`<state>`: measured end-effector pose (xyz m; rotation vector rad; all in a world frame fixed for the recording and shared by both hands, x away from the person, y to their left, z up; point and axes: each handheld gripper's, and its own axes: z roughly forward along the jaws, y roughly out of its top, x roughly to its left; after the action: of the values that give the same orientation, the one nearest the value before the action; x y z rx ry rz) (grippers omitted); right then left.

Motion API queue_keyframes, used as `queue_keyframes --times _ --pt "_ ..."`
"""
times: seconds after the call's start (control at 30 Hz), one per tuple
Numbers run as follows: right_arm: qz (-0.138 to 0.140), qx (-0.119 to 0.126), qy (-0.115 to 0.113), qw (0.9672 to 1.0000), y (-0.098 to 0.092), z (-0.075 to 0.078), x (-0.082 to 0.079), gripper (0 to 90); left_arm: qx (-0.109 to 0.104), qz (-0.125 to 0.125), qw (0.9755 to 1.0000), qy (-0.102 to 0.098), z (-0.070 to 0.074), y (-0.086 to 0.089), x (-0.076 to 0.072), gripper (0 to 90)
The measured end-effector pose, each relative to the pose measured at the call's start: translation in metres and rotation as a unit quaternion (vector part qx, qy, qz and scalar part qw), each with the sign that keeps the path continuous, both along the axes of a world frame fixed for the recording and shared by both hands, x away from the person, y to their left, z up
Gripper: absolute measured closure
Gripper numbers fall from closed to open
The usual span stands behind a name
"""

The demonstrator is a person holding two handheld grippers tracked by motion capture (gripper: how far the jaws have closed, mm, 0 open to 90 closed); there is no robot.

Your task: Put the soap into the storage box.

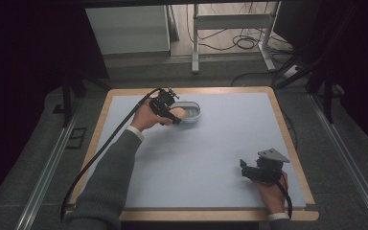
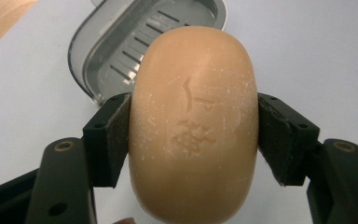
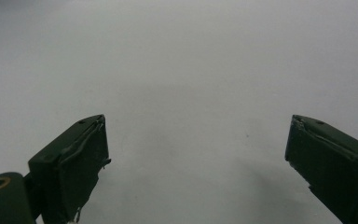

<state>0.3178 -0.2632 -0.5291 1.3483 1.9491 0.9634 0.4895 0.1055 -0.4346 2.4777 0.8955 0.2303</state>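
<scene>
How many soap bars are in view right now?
1. The soap bar is clamped in the left hand-held gripper, just short of the grey soap dish. Nothing suggests another.

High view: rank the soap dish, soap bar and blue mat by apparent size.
1. Blue mat, by far.
2. Soap dish.
3. Soap bar, clamped in the left gripper and partly hidden, but clearly smaller.

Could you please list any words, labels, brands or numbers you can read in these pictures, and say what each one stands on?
No text can be read with certainty.
Soap bar, held in the left gripper: marks pressed into its face, a few strokes above and a small emblem or character below; too shallow and worn to read.
Soap dish: slots only, no lettering.
Right gripper and the table mat: no writing visible.
</scene>
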Motion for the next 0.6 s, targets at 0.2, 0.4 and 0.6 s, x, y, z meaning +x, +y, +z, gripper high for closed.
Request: queue_keyframes --times 0.2,0.4,0.6 --pt "0.002 -0.002 0.0 1.0 0.0 0.0 0.0 6.2 0.002 -0.004 1.0 0.001 -0.004 -0.007 0.012 32.4" --pt "0.002 -0.003 0.0 1.0 0.0 0.0 0.0 6.2 0.002 -0.004 0.9999 0.013 -0.01 -0.012 0.022 32.3" --pt "0.002 -0.003 -0.002 1.0 0.0 0.0 0.0 6.2 0.01 -0.006 0.9998 0.019 -0.013 -0.016 0.031 32.3"
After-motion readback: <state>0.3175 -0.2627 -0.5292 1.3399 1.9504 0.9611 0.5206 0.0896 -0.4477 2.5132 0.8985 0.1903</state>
